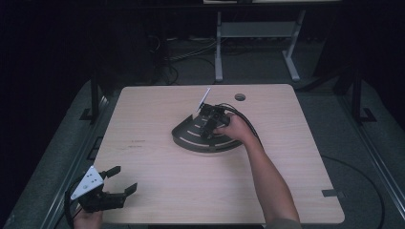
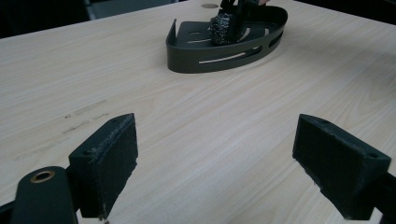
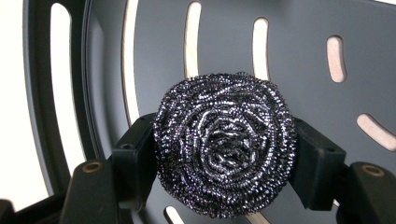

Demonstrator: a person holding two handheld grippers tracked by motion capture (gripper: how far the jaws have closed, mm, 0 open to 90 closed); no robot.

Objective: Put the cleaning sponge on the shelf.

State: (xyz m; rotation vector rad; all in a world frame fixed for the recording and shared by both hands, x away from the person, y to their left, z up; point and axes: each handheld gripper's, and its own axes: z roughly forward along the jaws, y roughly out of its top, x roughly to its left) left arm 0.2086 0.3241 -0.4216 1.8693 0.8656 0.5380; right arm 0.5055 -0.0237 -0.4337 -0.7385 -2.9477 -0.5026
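right gripper view gives me what the high view hides: my right gripper [image 3: 224, 154] fingers pinching the steel scourer [image 3: 225, 148] over the slotted dark caddy [image 3: 299, 56]. on the near-left worktop [image 1: 157, 191] my left gripper [image 1: 125, 181] fingers are spread, holding nothing.

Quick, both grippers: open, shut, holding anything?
Left gripper: open, empty.
Right gripper: shut on the steel scourer, over the black slotted tray.
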